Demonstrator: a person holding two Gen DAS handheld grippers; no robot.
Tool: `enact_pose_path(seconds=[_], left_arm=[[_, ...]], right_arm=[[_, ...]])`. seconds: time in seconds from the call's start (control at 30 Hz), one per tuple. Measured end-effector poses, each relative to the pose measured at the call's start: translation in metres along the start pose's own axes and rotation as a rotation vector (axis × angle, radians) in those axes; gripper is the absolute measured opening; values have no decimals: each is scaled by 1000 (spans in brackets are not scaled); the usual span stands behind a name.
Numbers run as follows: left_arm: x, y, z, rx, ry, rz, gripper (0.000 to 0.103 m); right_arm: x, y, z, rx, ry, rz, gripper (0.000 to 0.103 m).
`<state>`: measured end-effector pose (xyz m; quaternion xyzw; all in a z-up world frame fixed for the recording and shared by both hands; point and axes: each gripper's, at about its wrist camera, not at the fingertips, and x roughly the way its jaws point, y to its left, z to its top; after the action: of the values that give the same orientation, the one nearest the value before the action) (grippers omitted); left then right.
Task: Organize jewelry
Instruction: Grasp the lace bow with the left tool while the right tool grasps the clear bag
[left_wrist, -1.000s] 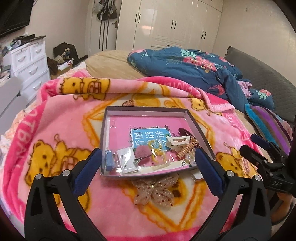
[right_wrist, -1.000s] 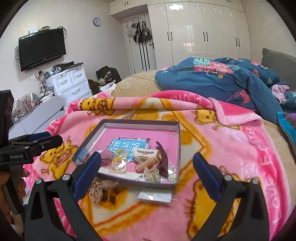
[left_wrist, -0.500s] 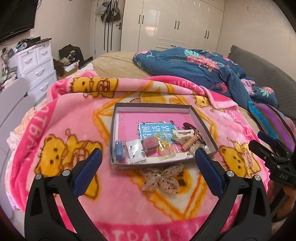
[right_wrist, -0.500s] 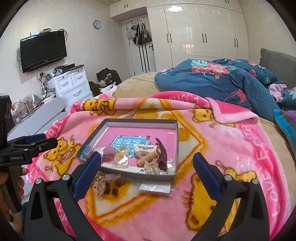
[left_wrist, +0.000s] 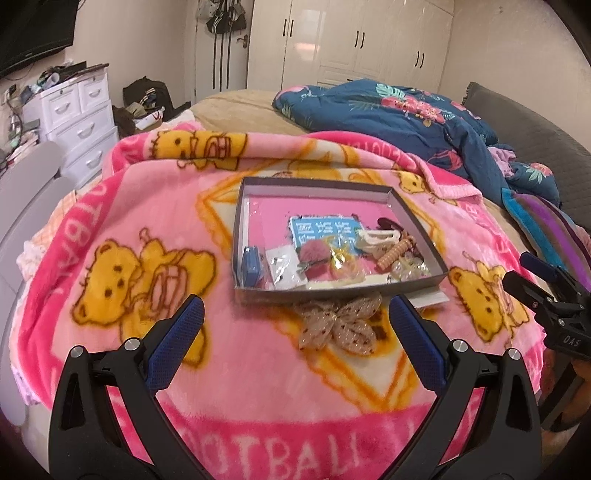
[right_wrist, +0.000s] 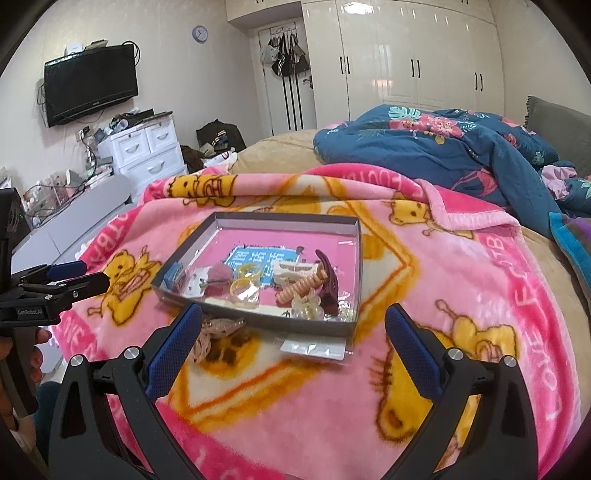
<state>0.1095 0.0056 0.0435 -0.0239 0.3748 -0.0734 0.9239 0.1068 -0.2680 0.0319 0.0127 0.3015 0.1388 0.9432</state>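
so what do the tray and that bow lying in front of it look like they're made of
Tray: looks like thin grey cardboard, matte, with crisp folded walls; a glossy film seems to cover its pink floor.
Bow: apparently sheer beige fabric or mesh, with dark specks that could be sequins; too blurred to be sure.
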Motion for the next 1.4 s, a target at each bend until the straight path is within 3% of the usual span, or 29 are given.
enact_pose_path(seconds=[0.37, 0.73, 1.13, 1.23, 1.33, 1.37, 1.4], left_arm=[[28, 4, -24, -19, 90, -28, 94], [70, -11, -34, 4, 186, -71, 94], [110, -11, -30, -25, 253, -120, 94], [120, -12, -29, -41, 263, -139, 94], [126, -16, -28, -38, 264, -151, 93], [128, -18, -28, -32, 264, -150, 91], [130, -21, -28, -25, 264, -147, 81]], right_arm=[[22, -6, -27, 3, 86, -17, 99], [85, -19, -49, 61, 225, -18, 99], [136, -30, -50, 147, 283, -9, 97], [139, -31, -51, 146, 290, -4, 84], [138, -30, -52, 126, 286, -8, 81], [138, -30, -53, 125, 284, -8, 80], [136, -32, -54, 126, 282, -6, 80]])
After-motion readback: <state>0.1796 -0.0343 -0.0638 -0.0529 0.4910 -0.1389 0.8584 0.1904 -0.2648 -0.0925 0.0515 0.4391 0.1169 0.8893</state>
